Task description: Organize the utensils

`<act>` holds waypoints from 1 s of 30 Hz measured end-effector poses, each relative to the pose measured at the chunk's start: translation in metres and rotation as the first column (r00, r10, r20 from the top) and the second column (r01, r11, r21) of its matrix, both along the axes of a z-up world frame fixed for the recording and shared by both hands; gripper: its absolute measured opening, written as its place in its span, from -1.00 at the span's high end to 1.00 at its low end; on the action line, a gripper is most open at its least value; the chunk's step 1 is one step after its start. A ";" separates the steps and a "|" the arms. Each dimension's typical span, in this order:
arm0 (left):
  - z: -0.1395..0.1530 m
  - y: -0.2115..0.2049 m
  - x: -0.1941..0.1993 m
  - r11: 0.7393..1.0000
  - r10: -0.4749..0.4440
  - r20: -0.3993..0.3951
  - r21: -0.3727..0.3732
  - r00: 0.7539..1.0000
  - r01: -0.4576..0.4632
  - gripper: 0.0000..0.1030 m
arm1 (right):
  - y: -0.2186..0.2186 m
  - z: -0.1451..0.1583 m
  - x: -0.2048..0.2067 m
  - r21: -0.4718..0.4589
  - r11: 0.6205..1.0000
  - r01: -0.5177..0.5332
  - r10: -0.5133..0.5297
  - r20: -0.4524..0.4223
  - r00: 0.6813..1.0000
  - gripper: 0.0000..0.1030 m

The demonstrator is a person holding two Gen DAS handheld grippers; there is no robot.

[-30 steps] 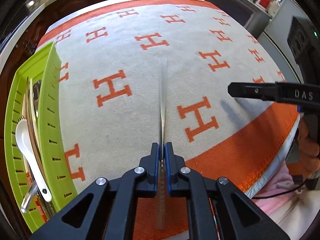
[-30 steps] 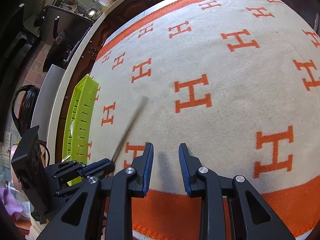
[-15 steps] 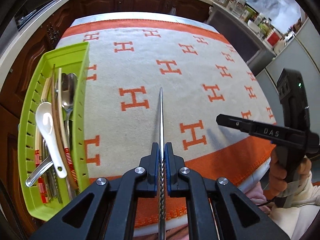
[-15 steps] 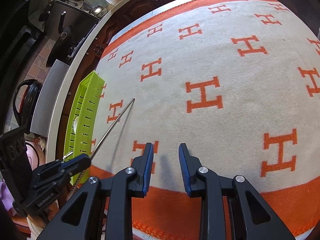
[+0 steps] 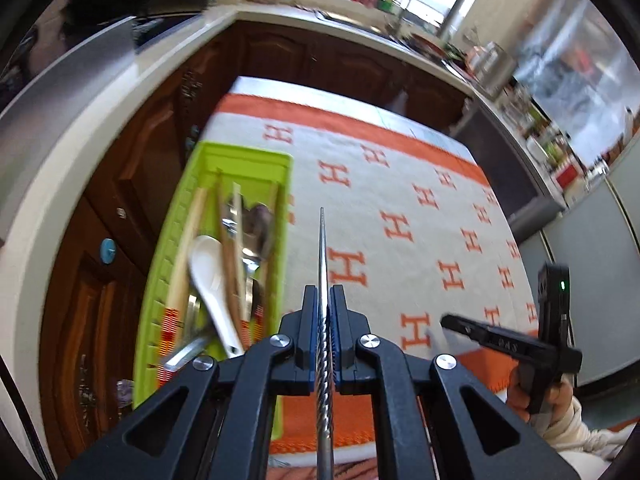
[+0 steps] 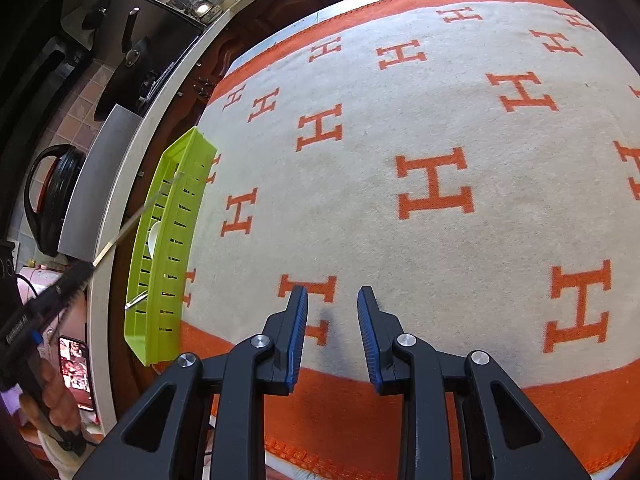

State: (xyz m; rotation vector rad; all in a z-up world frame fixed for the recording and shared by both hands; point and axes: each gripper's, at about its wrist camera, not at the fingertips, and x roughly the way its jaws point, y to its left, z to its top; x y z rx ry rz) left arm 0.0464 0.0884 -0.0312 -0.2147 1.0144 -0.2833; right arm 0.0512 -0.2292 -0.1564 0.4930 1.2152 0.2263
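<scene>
A metal chopstick point(image 5: 322, 280) is clamped between the jaws of the left gripper point(image 5: 323, 320), its long axis running straight ahead, point forward. The green tray point(image 5: 176, 216) of spoons and chopsticks lies just to that gripper's left, its length roughly parallel to the stick. From the right wrist view the tip appears, through blur, to reach over the tray. The right gripper point(image 6: 332, 336) hangs parted and empty above the blanket point(image 6: 400, 120), well apart from the tray.
</scene>
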 end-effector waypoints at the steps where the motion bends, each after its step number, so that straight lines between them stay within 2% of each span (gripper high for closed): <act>1: 0.001 0.008 0.002 1.000 0.030 0.008 0.000 1.000 -0.030 0.94 | 0.001 -0.001 0.000 -0.001 1.000 -0.002 0.002 -0.002 1.000 0.49; 6: -0.007 0.038 0.016 0.989 0.147 0.020 0.011 0.989 -0.148 0.94 | 0.003 -0.005 0.003 -0.006 1.000 -0.009 0.009 -0.013 1.000 0.49; 12: -0.053 0.038 0.035 0.983 0.179 -0.047 0.059 0.983 -0.176 0.92 | 0.006 -0.005 0.006 -0.021 1.000 -0.013 0.013 -0.010 1.000 0.49; 15: -0.068 0.038 0.038 0.975 0.209 -0.064 0.094 0.976 -0.203 0.50 | 0.007 -0.005 0.006 -0.028 0.999 -0.014 0.014 -0.011 1.000 0.49; 16: -0.069 0.039 0.038 0.973 0.217 -0.065 0.092 0.974 -0.210 0.26 | 0.007 -0.006 0.007 -0.032 0.999 -0.014 0.014 -0.012 1.000 0.49; 17: -0.069 0.040 0.037 0.972 0.221 -0.061 0.091 0.973 -0.216 0.10 | 0.007 -0.006 0.007 -0.034 0.999 -0.014 0.014 -0.012 1.000 0.49; 21: -0.064 0.040 0.033 0.967 0.227 -0.029 0.126 0.973 -0.222 -0.10 | 0.006 -0.008 0.009 -0.036 0.999 -0.013 0.012 -0.018 1.000 0.49; 25: -0.058 0.035 0.026 0.962 0.221 -0.001 0.167 0.975 -0.218 -0.38 | 0.010 -0.007 0.010 -0.044 0.999 -0.027 0.026 -0.014 1.000 0.49; 30: -0.053 0.022 0.018 0.965 0.175 0.003 0.197 0.985 -0.172 -0.41 | 0.018 -0.002 0.008 -0.067 0.997 -0.047 0.048 0.006 0.999 0.49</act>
